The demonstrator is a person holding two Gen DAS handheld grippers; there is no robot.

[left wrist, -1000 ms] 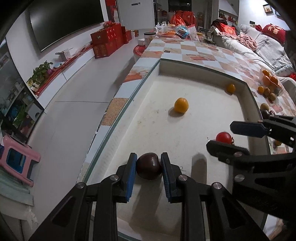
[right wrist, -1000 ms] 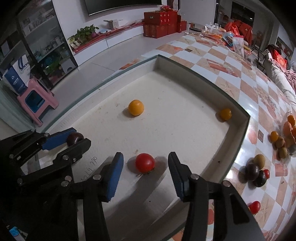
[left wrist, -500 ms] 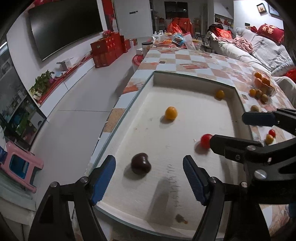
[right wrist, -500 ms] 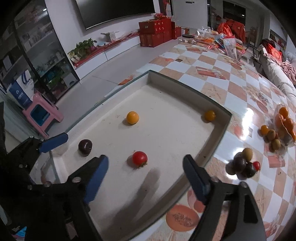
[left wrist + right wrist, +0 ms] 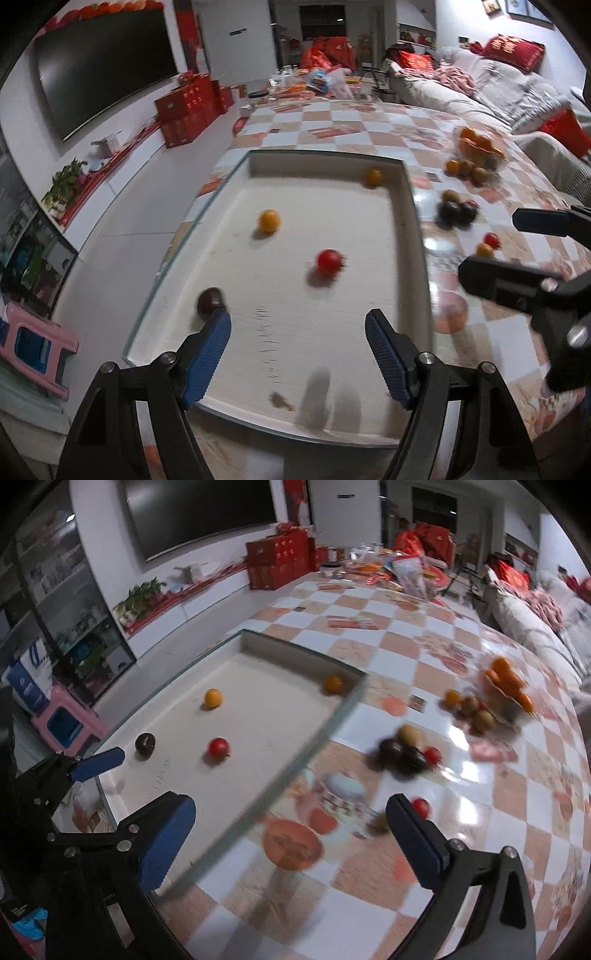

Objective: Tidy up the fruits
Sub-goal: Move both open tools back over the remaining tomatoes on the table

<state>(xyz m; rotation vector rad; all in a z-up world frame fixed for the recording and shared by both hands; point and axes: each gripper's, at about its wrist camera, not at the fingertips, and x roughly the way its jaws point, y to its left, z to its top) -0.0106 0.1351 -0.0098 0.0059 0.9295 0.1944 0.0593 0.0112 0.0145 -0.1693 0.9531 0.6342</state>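
Hovering: left claw [image 5: 298, 352] spread, empty; right claw [image 5: 290, 843] opening, empty; no legible labels.

— What is sitting by the wall?
— A big black TV [image 5: 103, 70] is hanging there, and red boxes [image 5: 188, 107] are piling up under it.
— And on the floor?
— A pink stool [image 5: 64, 720] is standing there. A sofa [image 5: 491, 99] is holding red pillows [image 5: 513, 50].
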